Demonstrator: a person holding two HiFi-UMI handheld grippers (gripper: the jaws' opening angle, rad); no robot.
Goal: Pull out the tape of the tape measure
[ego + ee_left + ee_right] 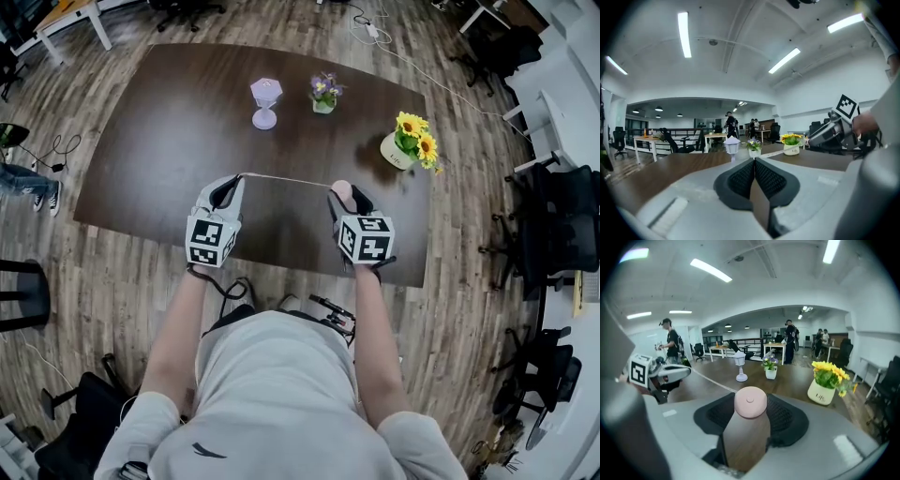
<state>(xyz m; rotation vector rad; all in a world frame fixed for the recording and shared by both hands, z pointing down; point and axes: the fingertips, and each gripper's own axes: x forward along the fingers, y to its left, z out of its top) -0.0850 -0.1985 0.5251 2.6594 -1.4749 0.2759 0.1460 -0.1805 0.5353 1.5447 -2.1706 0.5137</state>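
A round pink tape measure (341,190) sits between the jaws of my right gripper (344,195), which is shut on it above the table's near edge. In the right gripper view the pink case (750,402) fills the gap between the black pads. A thin pale tape (286,179) runs taut from the case to my left gripper (238,179). That gripper is shut on the tape's end, its pads pressed together (754,161). The tape (780,152) leads off to the right from those tips. Both grippers hang at about the same height, some way apart.
On the dark brown table (159,131) stand a small lilac lantern (265,101), a pot of purple flowers (324,94) and a white pot of sunflowers (410,141). Black office chairs (562,216) line the right side. People stand far back in the room.
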